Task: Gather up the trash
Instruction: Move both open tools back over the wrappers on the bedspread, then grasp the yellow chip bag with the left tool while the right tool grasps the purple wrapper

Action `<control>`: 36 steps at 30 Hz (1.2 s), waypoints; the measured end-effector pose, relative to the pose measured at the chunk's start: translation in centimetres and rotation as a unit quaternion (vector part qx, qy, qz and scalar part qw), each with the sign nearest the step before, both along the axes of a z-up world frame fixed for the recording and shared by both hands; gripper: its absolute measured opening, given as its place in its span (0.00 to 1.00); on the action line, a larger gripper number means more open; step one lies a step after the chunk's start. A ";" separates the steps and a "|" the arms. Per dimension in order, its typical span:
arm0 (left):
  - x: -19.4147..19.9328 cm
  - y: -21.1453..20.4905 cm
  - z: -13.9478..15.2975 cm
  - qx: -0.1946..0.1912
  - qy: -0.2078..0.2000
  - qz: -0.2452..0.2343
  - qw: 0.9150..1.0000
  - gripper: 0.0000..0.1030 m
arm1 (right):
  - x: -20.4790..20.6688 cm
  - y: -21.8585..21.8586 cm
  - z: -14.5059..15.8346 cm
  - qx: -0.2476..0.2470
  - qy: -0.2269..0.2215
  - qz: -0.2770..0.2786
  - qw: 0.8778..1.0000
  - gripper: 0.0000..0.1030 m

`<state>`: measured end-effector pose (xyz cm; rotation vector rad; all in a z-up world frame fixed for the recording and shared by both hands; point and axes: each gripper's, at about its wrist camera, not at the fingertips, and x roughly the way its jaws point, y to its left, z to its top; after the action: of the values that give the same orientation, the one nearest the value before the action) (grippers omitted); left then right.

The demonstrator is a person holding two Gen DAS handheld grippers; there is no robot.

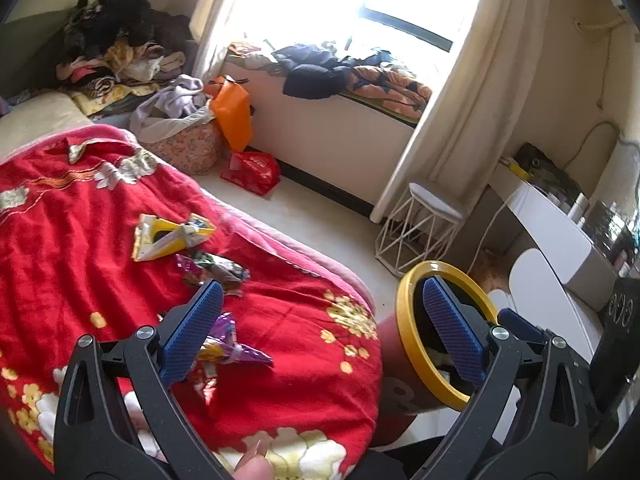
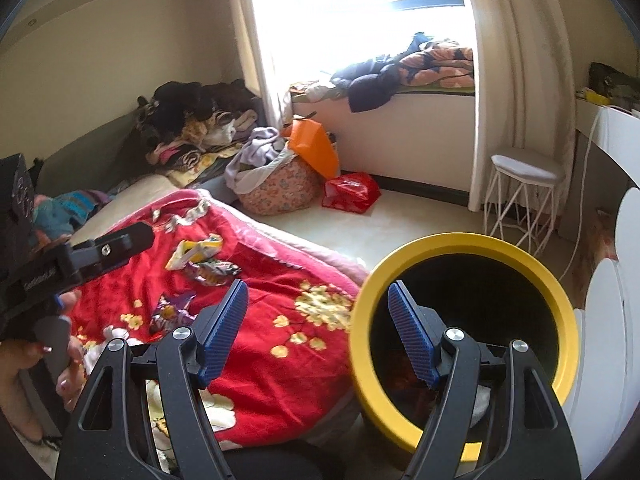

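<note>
Several snack wrappers lie on a red flowered blanket [image 1: 100, 248]: a yellow packet [image 1: 168, 236], dark foil wrappers [image 1: 218, 270] and a purple wrapper [image 1: 232, 346]. My left gripper [image 1: 322, 284] hangs open above the blanket, its left pad just over the purple wrapper, nothing between the jaws. A yellow-rimmed bin [image 2: 460, 240] stands beside the bed, and it also shows in the left wrist view as the bin [image 1: 404, 320]. My right gripper [image 2: 316, 286] is open; its right finger sits over the bin's dark mouth, its left finger over the blanket. The purple wrapper [image 2: 172, 312] and yellow packet [image 2: 196, 254] show here too.
A hand [image 2: 36, 356] holds the left gripper at the picture's left edge. A white wire stool [image 2: 520, 200] and a white desk [image 1: 560, 232] stand right of the bin. On the floor by the window bench are a red bag [image 2: 352, 192], an orange bag [image 2: 316, 148] and a cloth basket [image 2: 276, 188].
</note>
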<state>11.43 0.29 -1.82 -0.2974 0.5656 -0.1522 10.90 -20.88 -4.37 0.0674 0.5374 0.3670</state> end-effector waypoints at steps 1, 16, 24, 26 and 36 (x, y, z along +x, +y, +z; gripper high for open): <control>0.0 0.4 0.0 -0.002 0.000 0.004 1.000 0.90 | 0.0 0.3 -0.1 -0.002 0.000 0.004 1.000 0.68; 0.5 8.4 -0.7 -0.006 0.005 0.084 0.996 0.90 | 1.3 7.4 -2.0 -0.038 0.025 0.103 0.994 0.68; 1.8 12.2 -2.9 -0.004 0.038 0.108 0.993 0.89 | 2.7 12.0 -4.4 -0.069 0.059 0.163 0.982 0.65; 2.2 12.9 -3.5 -0.009 0.047 0.112 0.993 0.89 | 2.9 12.8 -4.9 -0.077 0.061 0.172 0.980 0.63; 5.6 14.8 -6.3 -0.055 0.092 0.114 0.988 0.58 | 5.2 15.3 -7.1 -0.099 0.084 0.194 0.972 0.55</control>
<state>17.05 15.14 -8.08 -0.4842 0.7026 0.0675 16.07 -5.59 -11.49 -0.2048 0.7553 0.6901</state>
